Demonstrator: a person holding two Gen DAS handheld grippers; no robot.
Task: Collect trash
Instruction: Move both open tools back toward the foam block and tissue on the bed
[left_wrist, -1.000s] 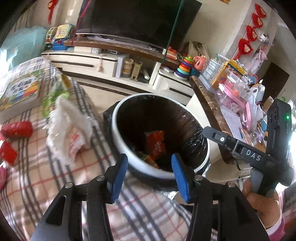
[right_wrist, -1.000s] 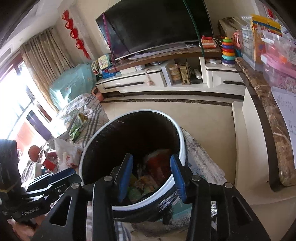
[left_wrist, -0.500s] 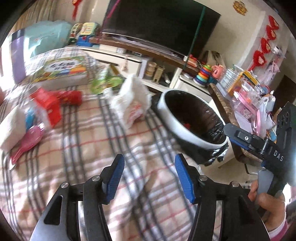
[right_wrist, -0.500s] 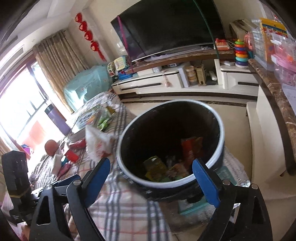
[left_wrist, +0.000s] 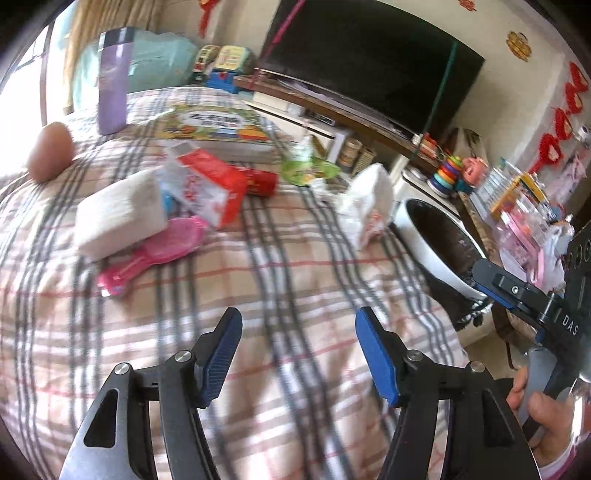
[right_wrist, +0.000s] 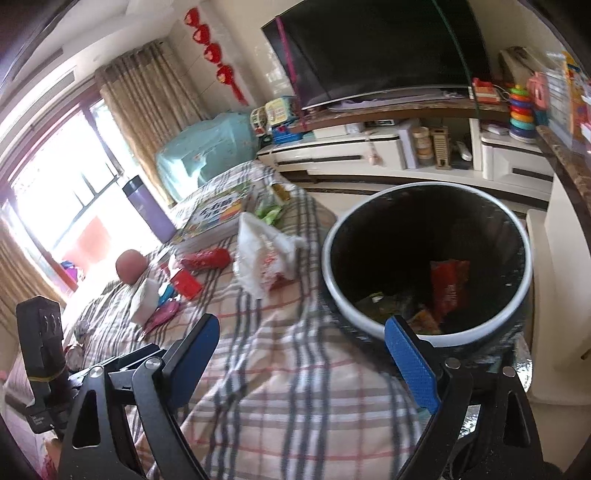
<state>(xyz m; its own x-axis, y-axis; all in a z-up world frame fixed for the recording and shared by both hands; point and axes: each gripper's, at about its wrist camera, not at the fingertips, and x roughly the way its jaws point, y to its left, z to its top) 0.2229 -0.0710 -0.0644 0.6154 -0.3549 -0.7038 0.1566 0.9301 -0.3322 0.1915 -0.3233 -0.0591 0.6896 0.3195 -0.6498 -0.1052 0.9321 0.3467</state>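
My left gripper (left_wrist: 299, 354) hangs over a plaid-covered surface (left_wrist: 258, 295) with its blue pads spread; its jaws have just been opening wider and nothing lies between them, only the checked cloth below. My right gripper (right_wrist: 301, 363) is spread wide too, having just been opening, and it is also empty, with one pad over the cloth and the other in front of the near rim of the trash bin (right_wrist: 332, 266). The bin is round, with a white rim and a black liner, and stands at the right edge of the surface; inside it I can see a red wrapper (right_wrist: 448, 284) and a few other scraps near the bottom. On the cloth just beside the bin lies a crumpled white plastic bag (right_wrist: 258, 258) with red print. Farther back are a green wrapper (left_wrist: 308, 170), a red tube-shaped packet (left_wrist: 260, 181), a torn red and white carton (left_wrist: 207, 188), a white tissue pack (left_wrist: 120, 214) and a pink hairbrush (left_wrist: 155, 254) touching the pack's near side. A colourful picture book (left_wrist: 214, 127), a purple flask (left_wrist: 112, 81) standing upright and a reddish ball (left_wrist: 50, 151) sit toward the far end. In the left view, a hand (left_wrist: 543, 421) grips the handle of my right gripper at the lower right.
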